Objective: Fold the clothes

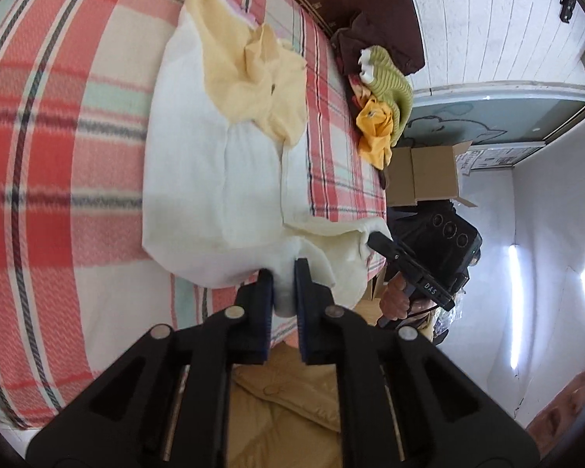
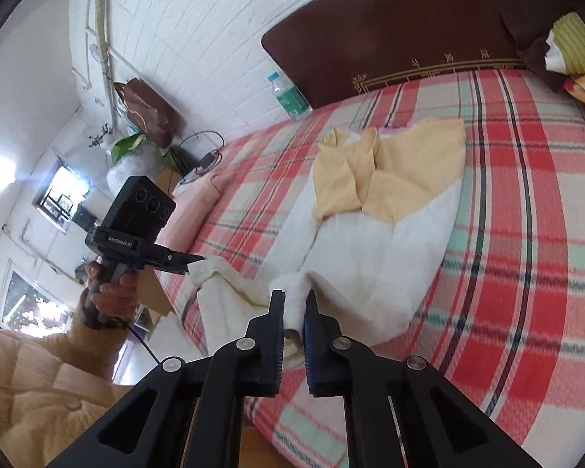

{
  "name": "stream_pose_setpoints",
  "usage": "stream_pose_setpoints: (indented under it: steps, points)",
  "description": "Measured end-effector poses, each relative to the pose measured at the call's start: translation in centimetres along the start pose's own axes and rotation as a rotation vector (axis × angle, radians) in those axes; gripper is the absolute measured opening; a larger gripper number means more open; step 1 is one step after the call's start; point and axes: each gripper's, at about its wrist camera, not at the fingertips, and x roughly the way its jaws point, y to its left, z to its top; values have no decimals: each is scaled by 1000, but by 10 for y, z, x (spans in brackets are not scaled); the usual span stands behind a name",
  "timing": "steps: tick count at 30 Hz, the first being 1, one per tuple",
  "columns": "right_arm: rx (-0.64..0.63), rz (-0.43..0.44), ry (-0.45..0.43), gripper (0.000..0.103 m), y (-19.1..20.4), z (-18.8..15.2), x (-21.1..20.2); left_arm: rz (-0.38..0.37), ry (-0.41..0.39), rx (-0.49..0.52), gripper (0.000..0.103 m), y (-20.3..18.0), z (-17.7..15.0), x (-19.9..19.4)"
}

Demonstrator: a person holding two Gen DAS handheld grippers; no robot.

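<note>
Two grippers in use, each clamped on the near hem of one garment; left gripper [image 1: 284, 269] holds a bunched fold of white cloth between its blue pads; right gripper [image 2: 294, 298] likewise pinches a wad of the same cloth, jaws nearly together. The garment [image 1: 214, 163] is white in the body with pale yellow upper part and sleeves; it lies spread on the bed [image 1: 58, 136], on a red, cream and mint plaid cover, collar end toward the far side; the near hem is lifted off the cover where the grippers hold it and sags between them. Yellow sleeves are crumpled over the chest area. In the left wrist view the right gripper shows at right, its tip on the cream hem edge, a hand [image 1: 399, 298] around its handle. Dark brown headboard [image 2: 390, 39] at the far side; a pile of other clothes [image 1: 382, 97], green, orange and dark brown, at the far right corner of the bed; cardboard box [image 1: 425, 173] beyond the bed edge; plastic water bottle [image 2: 288, 95] beside the headboard.
</note>
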Motion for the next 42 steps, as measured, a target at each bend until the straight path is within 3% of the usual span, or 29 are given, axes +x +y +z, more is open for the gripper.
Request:
stream_pose_setpoints:
  steps: [8,11,14,15,16,17,19,23,26,28,30,34,36,42]
  points:
    - [128,-54,-37,8,-55,94,24,56,-62,-63,12,9,102,-2]
    - [184,-92,-24,8,-81,117,40,43,-74,-98,12,20,138,4]
    - [269,-144,7,16,-111,132,58,50,-56,-140,13,34,164,14]
    - [296,-161,16,29,-120,135,62,46,-52,-142,14,38,171,17]
    - [312,-177,25,38,-126,136,65,44,-49,-139,25,40,176,19]
    - [312,-193,29,39,-130,137,67,45,-61,-135,45,41,178,19]
    - [271,-232,5,42,-127,138,63,44,-97,-127,68,41,182,16]
    - [120,-269,-64,46,-101,135,46,81,-162,-20,69,28,180,5]
    - [3,-286,-21,50,-79,122,53,183,-185,79,69,20,169,1]
    - [-51,-360,11,53,-73,112,63,248,-189,143,70,19,157,2]
    - [-43,-402,30,56,-82,103,71,295,-182,188,71,22,147,5]
    - [20,-363,33,76,-101,96,83,342,-109,207,75,40,131,24]
    - [26,-350,23,76,-105,95,88,329,-75,214,75,42,130,38]
    - [19,-287,-15,77,-110,97,108,316,-75,280,80,27,138,59]
